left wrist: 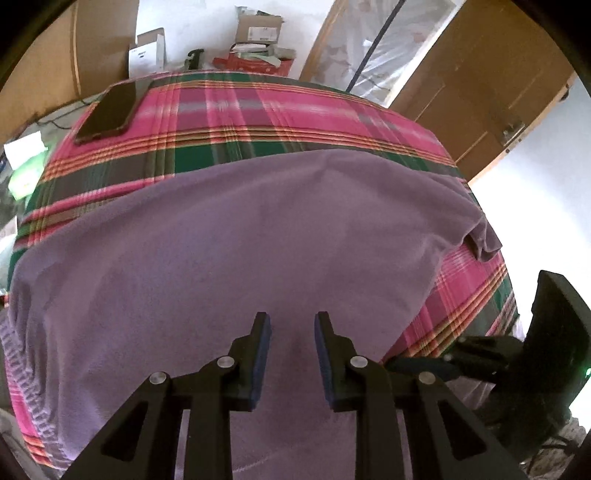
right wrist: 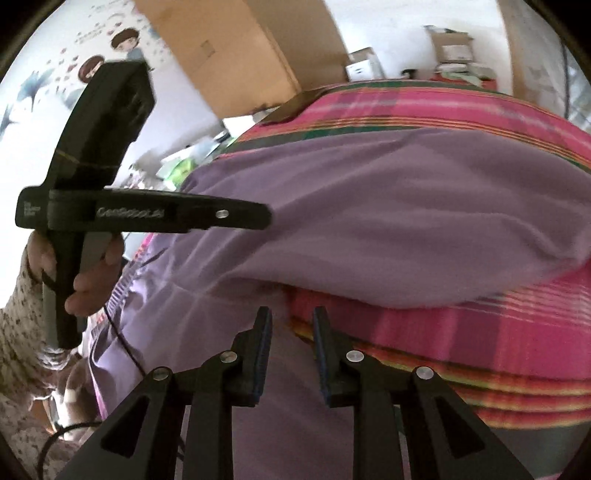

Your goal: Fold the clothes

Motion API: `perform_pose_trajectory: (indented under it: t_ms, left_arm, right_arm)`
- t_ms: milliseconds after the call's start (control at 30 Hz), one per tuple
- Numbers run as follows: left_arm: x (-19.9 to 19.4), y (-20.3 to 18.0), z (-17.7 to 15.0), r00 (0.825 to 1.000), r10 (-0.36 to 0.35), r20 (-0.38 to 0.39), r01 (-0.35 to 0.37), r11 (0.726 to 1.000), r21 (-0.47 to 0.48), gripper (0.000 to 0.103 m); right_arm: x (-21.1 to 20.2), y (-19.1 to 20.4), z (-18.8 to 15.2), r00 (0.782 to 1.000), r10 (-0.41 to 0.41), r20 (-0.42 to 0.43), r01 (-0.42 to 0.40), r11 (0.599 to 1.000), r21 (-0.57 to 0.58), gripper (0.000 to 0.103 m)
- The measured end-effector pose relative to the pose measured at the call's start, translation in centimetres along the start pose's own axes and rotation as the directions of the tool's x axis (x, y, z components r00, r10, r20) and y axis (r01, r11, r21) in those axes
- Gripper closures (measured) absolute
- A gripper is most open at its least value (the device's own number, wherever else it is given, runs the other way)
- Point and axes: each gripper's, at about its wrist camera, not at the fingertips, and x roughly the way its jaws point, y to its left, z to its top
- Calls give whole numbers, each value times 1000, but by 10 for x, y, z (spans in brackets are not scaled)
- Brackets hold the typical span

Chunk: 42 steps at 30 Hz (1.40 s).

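A purple garment (left wrist: 258, 240) lies spread over a table under a pink and green plaid cloth (left wrist: 277, 110). Its far right corner is bunched into a small fold (left wrist: 484, 240). My left gripper (left wrist: 291, 332) hovers open just above the garment's near part, with nothing pinched between its blue pads. In the right wrist view the garment (right wrist: 388, 206) has a folded edge near the table's front. My right gripper (right wrist: 291, 321) stands open over that edge and the plaid cloth (right wrist: 480, 332), holding nothing. A hand holds the left gripper (right wrist: 264, 218) at the left.
A dark phone (left wrist: 107, 110) lies on the table's far left corner. Cardboard boxes (left wrist: 258, 29) and clutter stand behind the table, a wooden door (left wrist: 480, 92) at the right. The right gripper's body (left wrist: 550, 332) sits close by the table's right front.
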Motion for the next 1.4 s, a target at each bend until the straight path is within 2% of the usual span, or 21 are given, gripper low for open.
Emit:
perform_pose_trajectory:
  t_ms: [133, 300, 333, 367, 400, 467, 567, 667, 767, 867, 1000, 1100, 1200, 1267, 1333, 1400]
  left_arm:
    - [1, 9, 3, 1000, -11, 7, 11, 1000, -28, 78]
    - [5, 18, 4, 1000, -22, -3, 22, 998, -53, 78]
    - [6, 19, 4, 1000, -25, -6, 24, 998, -63, 78]
    - [7, 20, 4, 1000, -28, -6, 27, 997, -66, 78]
    - [7, 20, 4, 1000, -28, -7, 27, 998, -65, 78]
    - [8, 22, 3, 1000, -21, -8, 21, 997, -69, 78]
    - [9, 27, 3, 1000, -26, -7, 25, 996, -89, 78]
    - [9, 27, 3, 1000, -29, -6, 28, 995, -94, 78]
    - [6, 25, 1, 1000, -12, 3, 12, 995, -99, 78]
    - [5, 19, 0, 1000, 8, 0, -8, 997, -78, 78]
    - [-4, 1, -5, 1000, 2, 17, -1, 1000, -30, 78]
    - [-14, -21, -12, 999, -7, 46, 5, 999, 44, 78]
    - [-13, -39, -17, 999, -10, 36, 6, 995, 101, 78]
    - [-10, -49, -22, 1000, -8, 20, 5, 991, 137, 78]
    - [-8, -59, -28, 1000, 16, 21, -20, 982, 189, 78]
    - [-5, -67, -31, 999, 46, 21, -49, 974, 219, 78]
  right_arm:
    - [14, 8, 3, 999, -4, -38, 4, 1000, 3, 79]
    - [18, 18, 4, 999, -37, -25, 36, 999, -32, 77]
    - [18, 19, 4, 999, -48, -23, 47, 998, -38, 81]
    - [19, 19, 3, 998, -60, -25, 59, 997, -49, 94]
    - [21, 22, 2, 997, -71, -33, 69, 996, -65, 98]
    - [18, 20, 0, 998, -50, -28, 49, 997, -55, 99]
    - [0, 18, -4, 999, 19, 26, -18, 1000, -16, 100]
    - [-26, 26, -10, 990, 90, 108, -87, 996, -35, 100]
    - [-37, 34, -14, 980, 148, 134, -140, 988, -67, 100]
    - [-28, 33, -18, 983, 151, 108, -145, 988, -56, 100]
    - [-18, 29, -20, 987, 137, 79, -134, 990, -35, 99]
    - [-23, 33, -19, 984, 148, 103, -143, 988, -55, 99]
    - [-26, 37, -19, 981, 149, 124, -140, 987, -81, 99]
    - [-21, 36, -21, 986, 138, 96, -132, 989, -71, 96]
    - [-27, 33, -21, 986, 129, 109, -122, 990, -73, 95]
    - [-40, 26, -20, 983, 132, 130, -124, 990, -69, 89]
